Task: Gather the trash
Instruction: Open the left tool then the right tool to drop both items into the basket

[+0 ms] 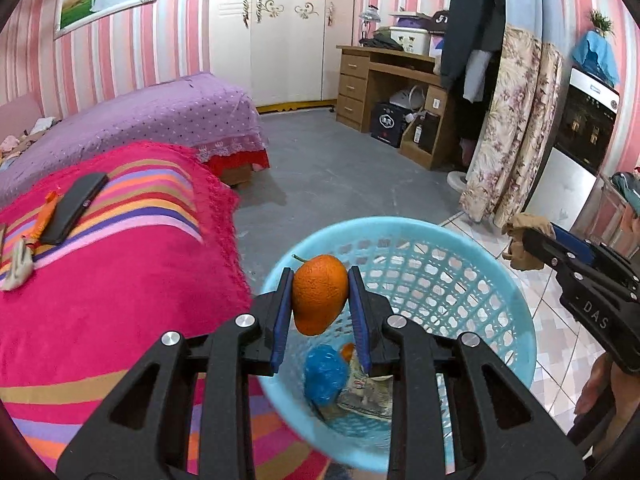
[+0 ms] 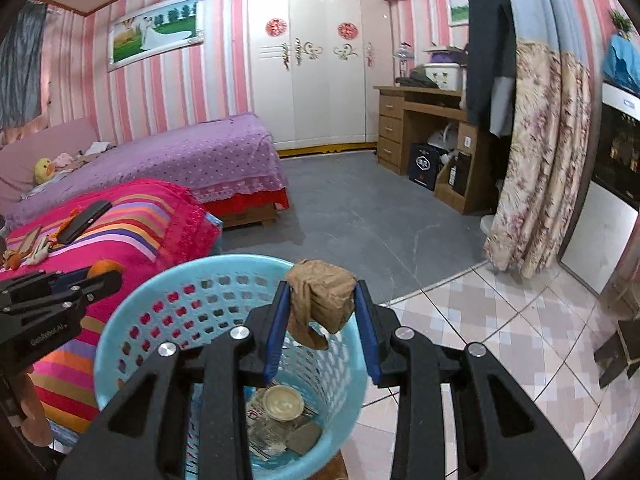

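A light blue slotted basket (image 1: 472,248) stands on the floor beside the bed; it also shows in the right wrist view (image 2: 132,312). My left gripper (image 1: 320,292) is shut on an orange peel (image 1: 320,292) and holds it over the basket's near rim. My right gripper (image 2: 322,300) is shut on a crumpled brown paper wad (image 2: 324,296) above the basket's right rim; the wad shows in the left wrist view (image 1: 528,240) too. Inside the basket lie a blue wad (image 1: 325,374), papers and a round lid (image 2: 285,402).
A pink striped blanket (image 1: 120,280) covers the bed at left, with a black phone (image 1: 74,206), an orange scrap (image 1: 46,216) and a pale wrapper (image 1: 18,268) on it. Grey floor, a wooden desk (image 1: 384,88) and a floral curtain (image 1: 516,128) lie beyond.
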Motion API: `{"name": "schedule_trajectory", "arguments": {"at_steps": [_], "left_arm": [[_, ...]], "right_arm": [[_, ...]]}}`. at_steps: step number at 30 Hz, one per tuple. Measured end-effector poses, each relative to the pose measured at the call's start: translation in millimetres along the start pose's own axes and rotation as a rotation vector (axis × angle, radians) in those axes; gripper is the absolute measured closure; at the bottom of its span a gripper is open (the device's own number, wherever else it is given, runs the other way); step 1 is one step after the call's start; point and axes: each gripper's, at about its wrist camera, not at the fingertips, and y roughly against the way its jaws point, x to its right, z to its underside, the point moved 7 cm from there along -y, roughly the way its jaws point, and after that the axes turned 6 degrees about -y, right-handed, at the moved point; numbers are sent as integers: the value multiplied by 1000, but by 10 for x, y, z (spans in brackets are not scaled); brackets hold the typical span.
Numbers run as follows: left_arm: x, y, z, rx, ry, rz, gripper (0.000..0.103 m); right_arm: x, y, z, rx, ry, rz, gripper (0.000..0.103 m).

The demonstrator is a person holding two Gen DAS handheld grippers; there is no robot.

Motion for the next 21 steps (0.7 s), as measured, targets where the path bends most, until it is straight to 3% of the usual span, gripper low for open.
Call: {"name": "schedule_trajectory", "arguments": {"at_steps": [7,9,12,15,21], "left_arm": [[157,-207,16,-24,-56,7,72],[108,-204,15,-19,-50,-1,48],[13,-170,13,-12,-48,-17,30],[-68,-144,9,-7,-56,-28,21],[-270,-51,46,8,-74,-66,15]], "right_arm": [[55,-41,52,-4,-5,10,70],[53,-42,52,-3,-8,8,70],[41,-60,79,-2,-8,4,70],[-1,-77,107,-3,-3,2,70],[-75,-126,120,-4,4,-5,70]]}}
